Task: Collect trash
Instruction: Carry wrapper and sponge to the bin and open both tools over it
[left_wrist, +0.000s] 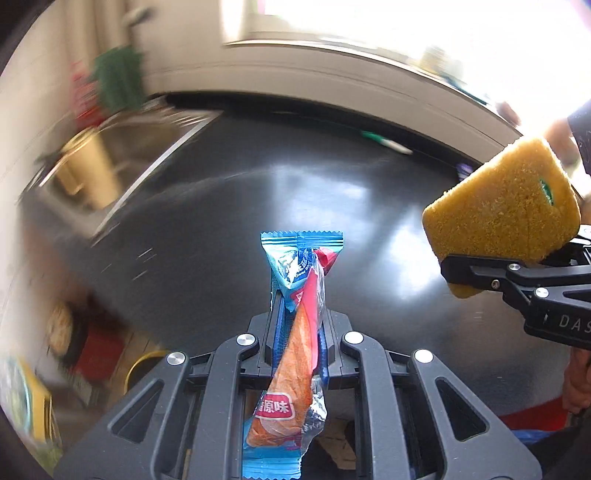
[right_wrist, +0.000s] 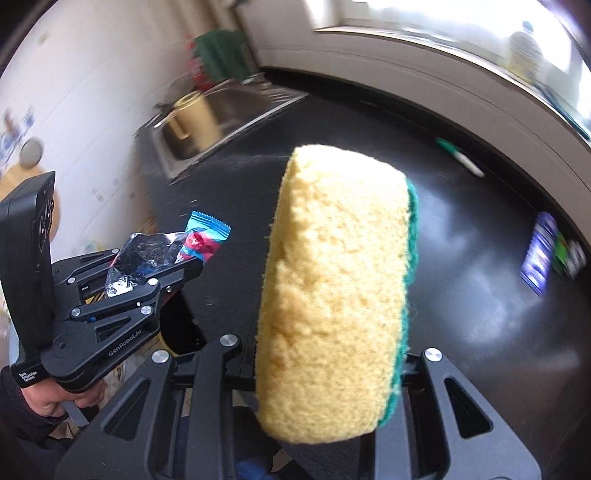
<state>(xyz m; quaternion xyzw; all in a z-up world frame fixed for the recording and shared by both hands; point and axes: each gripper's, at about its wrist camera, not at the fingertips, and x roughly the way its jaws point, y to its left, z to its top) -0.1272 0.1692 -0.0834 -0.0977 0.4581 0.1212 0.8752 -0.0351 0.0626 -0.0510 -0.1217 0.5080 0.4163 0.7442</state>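
left gripper (left_wrist: 299, 314): clamped on snack wrapper (left_wrist: 299, 295)
right gripper (right_wrist: 328, 369): clamped on sponge (right_wrist: 336, 291)
left on counter (right_wrist: 461, 302): pen (right_wrist: 460, 157) beyond sponge, binning judged pending

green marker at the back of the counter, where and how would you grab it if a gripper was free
Judging from its pose, grip the green marker mid-barrel, coming down from above with the jaws across its width. It lies flat on the black counter close to the back wall, so a side approach looks cramped. Both grippers are full: the left gripper holds the snack wrapper, the right gripper the sponge.
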